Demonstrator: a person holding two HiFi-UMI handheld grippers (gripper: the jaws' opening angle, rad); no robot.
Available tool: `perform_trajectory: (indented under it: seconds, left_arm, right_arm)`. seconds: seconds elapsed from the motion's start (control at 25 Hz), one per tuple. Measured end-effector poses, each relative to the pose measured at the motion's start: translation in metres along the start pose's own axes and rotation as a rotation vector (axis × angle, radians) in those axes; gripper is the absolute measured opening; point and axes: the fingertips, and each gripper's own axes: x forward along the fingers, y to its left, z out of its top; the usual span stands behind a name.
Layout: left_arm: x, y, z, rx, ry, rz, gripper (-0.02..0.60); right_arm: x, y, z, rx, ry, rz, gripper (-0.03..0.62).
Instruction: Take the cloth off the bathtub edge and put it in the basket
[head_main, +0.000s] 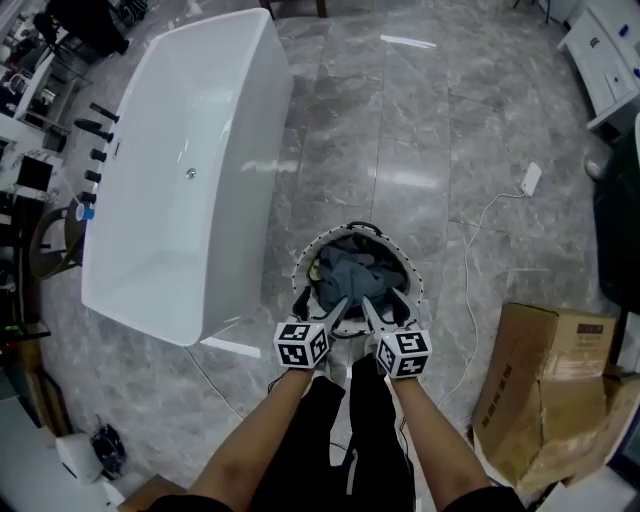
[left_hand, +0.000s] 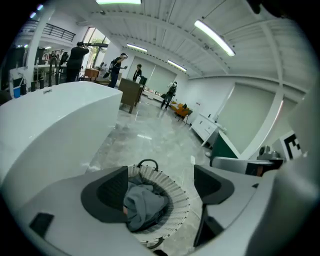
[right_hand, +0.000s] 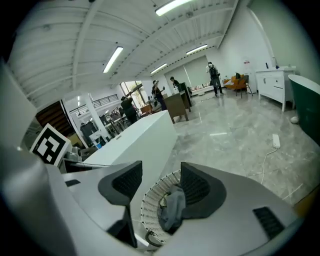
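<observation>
Hovering above the white wire basket (head_main: 298, 272) on the grey marble floor, the left gripper (left_hand: 161, 187) and the right gripper (right_hand: 161, 186) both stand with jaws spread wide and nothing between the pads. The grey-blue cloth (head_main: 352, 268) lies crumpled inside the basket, below both pairs of jaws and apart from them. The white bathtub (head_main: 190, 170) sits just beside the basket, and no cloth shows along its edge in the head view, so the drop looks done and the step in hand is a clean exit. To do it well, the jaws should probably be kept apart and drawn straight up and back — a sideways swing risks catching a raised fold or nudging the light basket toward the tub. A glance that no corner trails over the rim seems worthwhile; from the gripper views the cloth looks wholly inside. The white cable (head_main: 478, 290) on the floor beside the cardboard box (head_main: 545, 385) lies well clear.
</observation>
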Motion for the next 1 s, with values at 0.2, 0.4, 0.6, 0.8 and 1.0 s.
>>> perform_trajectory:
  seconds: [0.2,0.4,0.6,0.8,1.0]
  left_arm:
    - [-0.069,-0.056,0.052,-0.026,-0.166,-0.081,0.345]
    - [-0.154,-0.088,0.103,-0.040,-0.326,-0.095,0.059]
    - [-0.227,-0.134,0.119,0.056,-0.345,-0.144,0.015]
    - [-0.292,-0.169,0.129,0.202,-0.313,-0.185,0.015]
    - [-0.345,-0.172,0.142,0.232,-0.328,-0.109,0.015]
  right_arm:
    - [-0.065,0.029,0.043,0.007,-0.095,-0.010,0.238]
    - [-0.129,0.068,0.078,0.004,-0.172,-0.026,0.148]
    - [-0.202,0.115,0.105,-0.040,-0.219,-0.005,0.052]
    - [-0.268,0.167,0.144,-0.098,-0.302,-0.024,0.051]
    - [-0.317,0.213,0.173,-0.168,-0.350,-0.064,0.044]
